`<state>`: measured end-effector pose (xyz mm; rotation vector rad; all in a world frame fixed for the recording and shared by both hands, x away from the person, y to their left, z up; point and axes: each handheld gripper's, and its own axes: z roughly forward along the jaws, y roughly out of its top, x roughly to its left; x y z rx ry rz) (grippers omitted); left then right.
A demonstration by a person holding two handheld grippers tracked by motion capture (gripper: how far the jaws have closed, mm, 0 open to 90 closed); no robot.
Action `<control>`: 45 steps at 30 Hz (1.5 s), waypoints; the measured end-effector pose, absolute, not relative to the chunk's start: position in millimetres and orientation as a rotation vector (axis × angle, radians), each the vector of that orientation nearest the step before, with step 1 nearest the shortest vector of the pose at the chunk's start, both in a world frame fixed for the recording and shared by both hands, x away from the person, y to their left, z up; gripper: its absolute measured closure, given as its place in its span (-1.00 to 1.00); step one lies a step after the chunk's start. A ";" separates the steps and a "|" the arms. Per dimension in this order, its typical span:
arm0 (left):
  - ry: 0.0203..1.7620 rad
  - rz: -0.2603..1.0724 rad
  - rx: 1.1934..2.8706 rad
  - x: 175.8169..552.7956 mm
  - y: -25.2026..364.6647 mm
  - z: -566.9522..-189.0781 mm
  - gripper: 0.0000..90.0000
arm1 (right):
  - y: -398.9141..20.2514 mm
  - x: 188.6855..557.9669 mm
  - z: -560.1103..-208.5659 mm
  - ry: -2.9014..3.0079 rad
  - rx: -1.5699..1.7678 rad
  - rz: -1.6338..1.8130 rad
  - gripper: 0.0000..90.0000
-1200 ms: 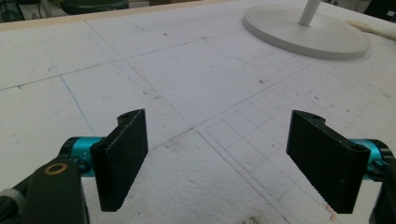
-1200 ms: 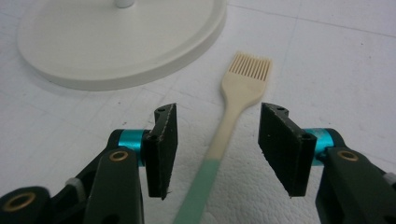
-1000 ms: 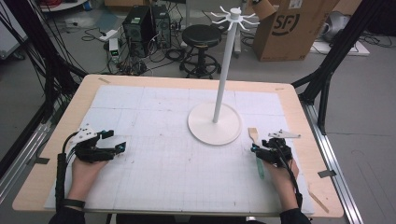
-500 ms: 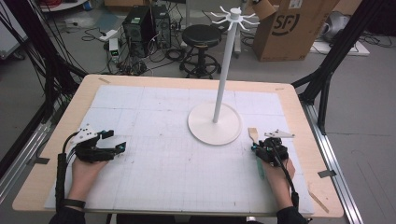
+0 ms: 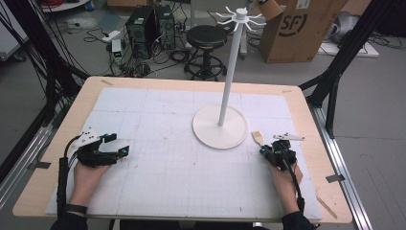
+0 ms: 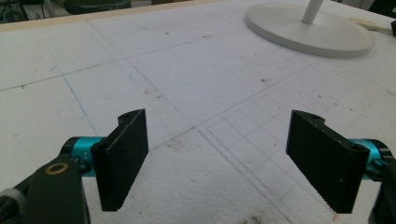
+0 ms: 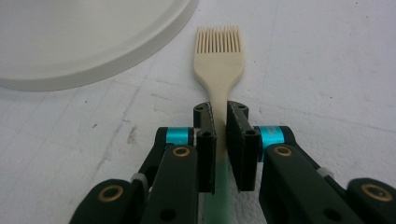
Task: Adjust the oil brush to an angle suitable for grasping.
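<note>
A cream silicone brush lies flat on the white mat just right of the stand's round base, bristles pointing away from me. My right gripper has just been closing its jaws, and its pads now press on both sides of the brush's handle, which turns green further back. From above, the brush reaches out in front of the right gripper. My left gripper rests on the mat at the left with its jaws wide apart; its own view shows bare mat between the left gripper jaws.
A white stand with a tall pole and a ring of hooks on top rises from the mat's right middle. Its base lies far ahead of the left gripper. The wooden table edge runs right of the right hand.
The right gripper's jaws have come together around the brush's handle. Both hands have stayed in place, and the left gripper looks the same.
</note>
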<state>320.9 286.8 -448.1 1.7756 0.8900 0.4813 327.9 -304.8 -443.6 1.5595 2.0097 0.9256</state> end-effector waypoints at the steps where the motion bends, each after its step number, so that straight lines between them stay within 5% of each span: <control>1: 0.890 0.481 1.776 320.9 286.8 -448.2 -0.52 | -305.1 327.6 -443.1 2.012 1.556 0.925 0.84; 20: 0.891 0.480 1.772 321.1 287.0 -448.2 -0.52 | -296.2 305.8 -392.4 2.114 1.230 1.198 0.84; 33: 0.890 0.477 1.773 321.2 287.6 -448.2 -0.53 | -226.8 321.1 -369.0 2.407 0.766 1.373 0.84; 45: 0.890 0.472 1.768 321.2 288.1 -448.2 -0.54 | -154.9 338.6 -383.8 2.599 0.449 1.417 0.84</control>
